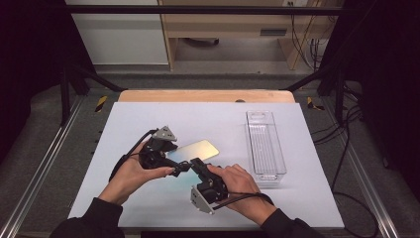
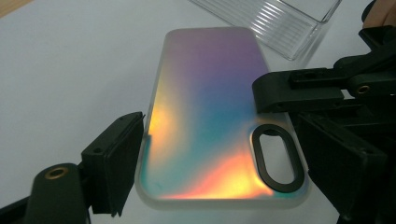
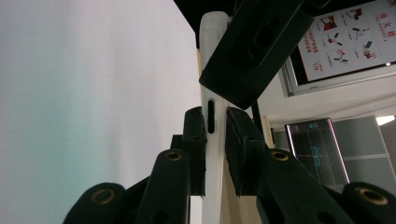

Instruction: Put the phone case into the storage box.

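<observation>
Covering most of the wooden bench, the large white rectangular table mat [image 1: 148, 119] carries everything in play. Next in size, the long clear ribbed plastic tray [image 1: 265, 144] lies empty at the far right of the mat, well apart from the hands.

Nearer and left of it, the iridescent frosted phone case with a black oval camera cut-out [image 2: 205, 121] is at the centre of the mat between the two tools; its far end seems to rest on or just above the surface, though I cannot tell which.

The left gripper [image 1: 174, 166] is clenched across the case's width at its near end, one pad on each long edge, as the left gripper view shows. The right gripper [image 3: 215, 140] pinches the case's thin side wall beside a small slot, its pads pressed on both faces.

Judging from this, the pick-up is done: both tools have the case. What seems left is carrying it right and setting it into the tray, still unfilled.
</observation>
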Demonstrator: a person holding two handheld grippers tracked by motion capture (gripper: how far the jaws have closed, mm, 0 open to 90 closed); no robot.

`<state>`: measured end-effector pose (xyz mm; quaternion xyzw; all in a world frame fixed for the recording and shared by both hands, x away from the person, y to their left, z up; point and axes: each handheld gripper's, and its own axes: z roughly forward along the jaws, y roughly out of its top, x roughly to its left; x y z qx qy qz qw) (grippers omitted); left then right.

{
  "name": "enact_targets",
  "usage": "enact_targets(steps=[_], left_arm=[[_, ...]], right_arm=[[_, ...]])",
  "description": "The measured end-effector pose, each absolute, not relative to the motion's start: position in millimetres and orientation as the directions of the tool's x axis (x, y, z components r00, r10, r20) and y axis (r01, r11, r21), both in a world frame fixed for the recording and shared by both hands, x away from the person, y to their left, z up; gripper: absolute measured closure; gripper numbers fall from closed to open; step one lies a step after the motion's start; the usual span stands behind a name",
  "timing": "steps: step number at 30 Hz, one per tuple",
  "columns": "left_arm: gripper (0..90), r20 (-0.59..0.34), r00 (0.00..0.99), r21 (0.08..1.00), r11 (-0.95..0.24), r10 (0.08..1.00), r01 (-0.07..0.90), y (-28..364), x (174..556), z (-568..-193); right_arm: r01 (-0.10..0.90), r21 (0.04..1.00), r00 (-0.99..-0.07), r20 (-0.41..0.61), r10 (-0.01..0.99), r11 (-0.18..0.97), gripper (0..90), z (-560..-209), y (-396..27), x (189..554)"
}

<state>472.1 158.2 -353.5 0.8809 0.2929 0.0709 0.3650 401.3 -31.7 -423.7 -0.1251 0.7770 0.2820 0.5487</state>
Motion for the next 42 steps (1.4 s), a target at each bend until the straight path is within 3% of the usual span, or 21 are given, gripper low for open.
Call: enact_targets(steps=[2,4,7,16,26,27,33,42], left_arm=[[16.6,-0.105,0.816,0.696,-0.544,0.569,0.469,159.8,472.0,-355.4],[28.9,-0.111,0.825,0.721,-0.526,0.555,0.451,160.8,470.3,-356.3],[23.7,-0.109,0.818,0.734,-0.509,0.565,0.449,161.4,469.9,-358.6],[6.5,-0.125,0.737,0.859,-0.299,0.664,0.416,194.1,464.0,-358.5],[5.0,-0.119,0.644,0.92,-0.161,0.756,0.358,223.6,456.4,-384.2],[5.0,-0.074,0.619,0.927,-0.174,0.782,0.331,229.5,455.8,-390.7],[4.6,-0.012,0.546,0.941,-0.176,0.837,0.291,238.6,451.1,-405.3],[4.0,-0.002,0.451,0.964,-0.118,0.893,0.238,254.3,441.3,-442.4]], right_arm=[[-0.507,0.289,-0.361,-0.927,0.104,0.812,80.6,-423.8,-31.9,401.0],[-0.498,0.306,-0.39,-0.915,0.106,0.812,81.6,-425.3,-32.5,401.3],[-0.501,0.302,-0.387,-0.916,0.101,0.811,81.7,-427.8,-33.5,401.1],[-0.493,0.283,-0.393,-0.916,0.08,0.823,81.8,-431.0,-33.9,404.2],[-0.481,0.268,-0.405,-0.912,0.059,0.835,81.7,-436.8,-29.2,407.2],[-0.48,0.263,-0.405,-0.913,0.055,0.837,81.7,-439.1,-27.9,407.6],[-0.476,0.261,-0.403,-0.913,0.055,0.84,81.8,-440.0,-28.4,410.9],[-0.46,0.286,-0.424,-0.903,0.076,0.841,81.7,-439.6,-27.5,417.5]])
